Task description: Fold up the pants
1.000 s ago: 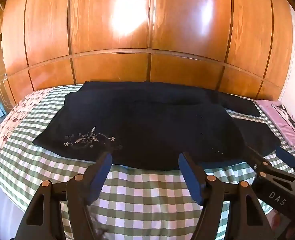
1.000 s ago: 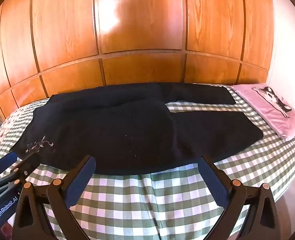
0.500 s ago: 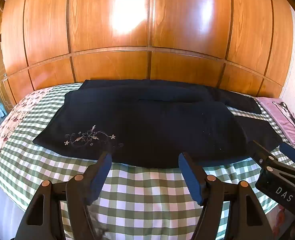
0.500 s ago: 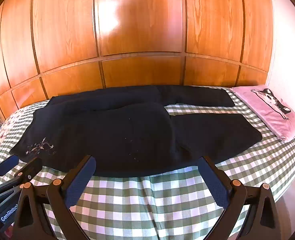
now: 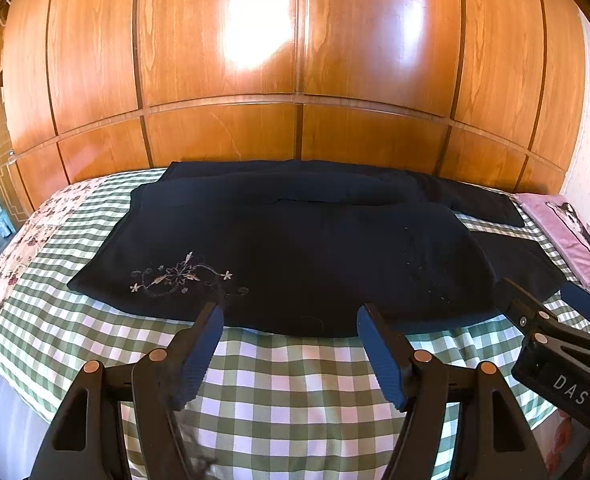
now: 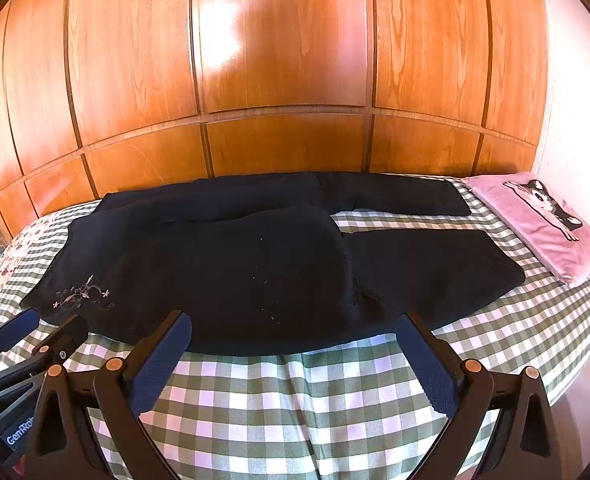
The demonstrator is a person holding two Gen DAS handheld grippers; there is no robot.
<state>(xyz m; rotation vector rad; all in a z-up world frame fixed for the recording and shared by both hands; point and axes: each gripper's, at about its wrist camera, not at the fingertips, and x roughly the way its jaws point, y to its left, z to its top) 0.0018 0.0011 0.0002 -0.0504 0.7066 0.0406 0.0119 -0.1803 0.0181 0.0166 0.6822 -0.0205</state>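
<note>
Hovering spread and empty, left gripper (image 5: 289, 350) and right gripper (image 6: 293, 360) faced soft, seemingly heavy pants (image 6: 231, 268), best pinched along near hem.

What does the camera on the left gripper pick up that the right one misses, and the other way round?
Only the left view shows the left hand-held gripper head-on, open, plus a floral sheet in full. Only the right view shows the right hand-held gripper head-on, open, and both pant legs lying apart. Both show the dark pants, checked bedspread, pink pillow and wooden wall.
</note>
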